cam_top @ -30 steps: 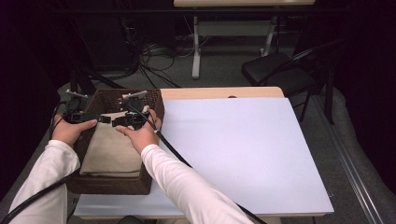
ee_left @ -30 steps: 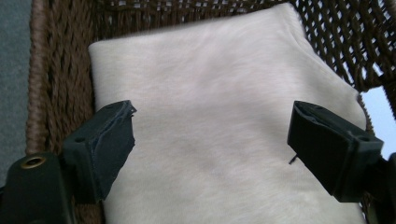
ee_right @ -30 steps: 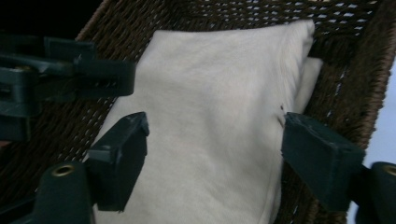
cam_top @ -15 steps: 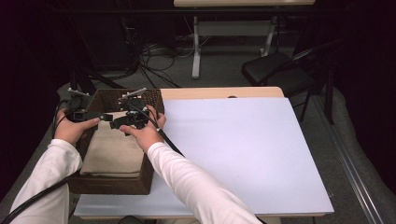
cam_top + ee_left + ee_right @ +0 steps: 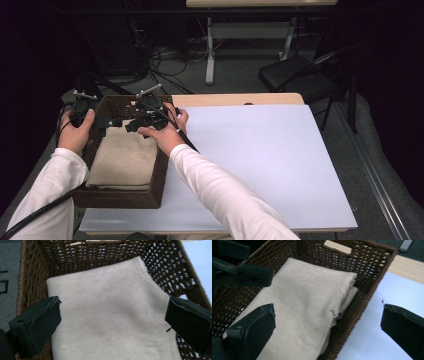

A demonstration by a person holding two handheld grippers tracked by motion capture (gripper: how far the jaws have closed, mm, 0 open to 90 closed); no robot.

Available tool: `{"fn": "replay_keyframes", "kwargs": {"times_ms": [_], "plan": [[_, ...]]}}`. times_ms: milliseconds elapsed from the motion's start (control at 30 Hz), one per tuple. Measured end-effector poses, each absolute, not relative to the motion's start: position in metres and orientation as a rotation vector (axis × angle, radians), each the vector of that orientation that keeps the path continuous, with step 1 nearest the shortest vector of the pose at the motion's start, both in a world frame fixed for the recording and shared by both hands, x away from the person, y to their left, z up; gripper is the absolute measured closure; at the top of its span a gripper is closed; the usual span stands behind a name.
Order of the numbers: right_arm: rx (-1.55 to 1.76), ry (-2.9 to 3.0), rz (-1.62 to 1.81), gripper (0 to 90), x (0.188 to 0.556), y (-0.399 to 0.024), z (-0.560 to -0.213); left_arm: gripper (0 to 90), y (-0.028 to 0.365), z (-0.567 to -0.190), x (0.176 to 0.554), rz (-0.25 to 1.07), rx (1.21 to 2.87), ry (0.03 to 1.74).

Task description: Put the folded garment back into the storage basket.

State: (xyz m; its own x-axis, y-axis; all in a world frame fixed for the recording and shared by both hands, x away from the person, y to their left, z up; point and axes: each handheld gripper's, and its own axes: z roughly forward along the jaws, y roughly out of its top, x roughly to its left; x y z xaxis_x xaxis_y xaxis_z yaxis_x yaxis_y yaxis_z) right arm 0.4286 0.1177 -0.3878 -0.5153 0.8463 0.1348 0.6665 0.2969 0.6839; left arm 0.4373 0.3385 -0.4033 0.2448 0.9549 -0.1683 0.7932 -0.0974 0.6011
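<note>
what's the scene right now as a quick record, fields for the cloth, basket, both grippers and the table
cloth: folded beige cloth lying flat inside the basket
basket: dark brown woven basket at the left end of the table, partly on the white sheet
left gripper: left gripper above the cloth, jaws wide open after just opening, nothing between the pads
right gripper: right gripper above the basket's right wall, jaws wide open after just opening, holding nothing
table: wooden table covered by a white sheet
</note>
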Motion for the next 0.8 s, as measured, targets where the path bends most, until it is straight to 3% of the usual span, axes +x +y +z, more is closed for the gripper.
{"fn": "replay_keyframes", "kwargs": {"times_ms": [800], "plan": [[1.278, 2.298, 1.023, 0.0, 0.42, 0.05, -0.346, 0.4, 0.277, -0.373, 0.421, 0.369, 1.995, 1.458]]}}
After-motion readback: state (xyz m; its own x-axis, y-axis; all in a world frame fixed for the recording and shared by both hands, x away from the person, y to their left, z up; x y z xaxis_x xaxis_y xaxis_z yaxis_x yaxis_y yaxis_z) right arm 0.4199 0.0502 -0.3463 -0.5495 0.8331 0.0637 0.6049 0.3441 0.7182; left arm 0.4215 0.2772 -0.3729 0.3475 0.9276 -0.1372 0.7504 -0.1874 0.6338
